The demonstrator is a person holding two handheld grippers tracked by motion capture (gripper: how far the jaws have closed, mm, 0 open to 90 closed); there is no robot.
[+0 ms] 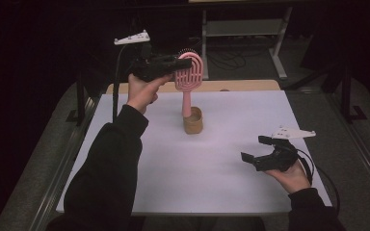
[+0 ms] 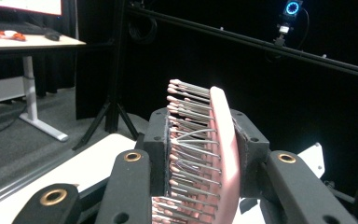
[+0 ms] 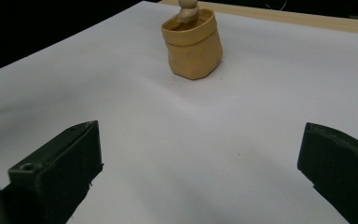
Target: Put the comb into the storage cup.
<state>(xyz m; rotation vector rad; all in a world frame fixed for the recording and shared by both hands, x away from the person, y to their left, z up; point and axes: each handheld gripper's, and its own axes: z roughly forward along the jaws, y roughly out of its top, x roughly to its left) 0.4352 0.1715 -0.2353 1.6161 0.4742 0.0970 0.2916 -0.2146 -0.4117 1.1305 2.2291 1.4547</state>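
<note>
Upper centre of the high view, the left gripper [image 1: 185, 62] clamps the pink hairbrush [image 1: 189, 77] by its stiff, light head, handle in the tan cup [image 1: 193, 121]; the right gripper [image 1: 256, 150] gapes empty, lower right.

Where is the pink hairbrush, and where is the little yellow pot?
pink hairbrush [image 1: 190, 72], high view, on its slotted head.
yellow pot [image 3: 193, 46], right gripper view, on its front wall.
left gripper [image 1: 185, 62], high view, jaws closed on the brush head.
</note>
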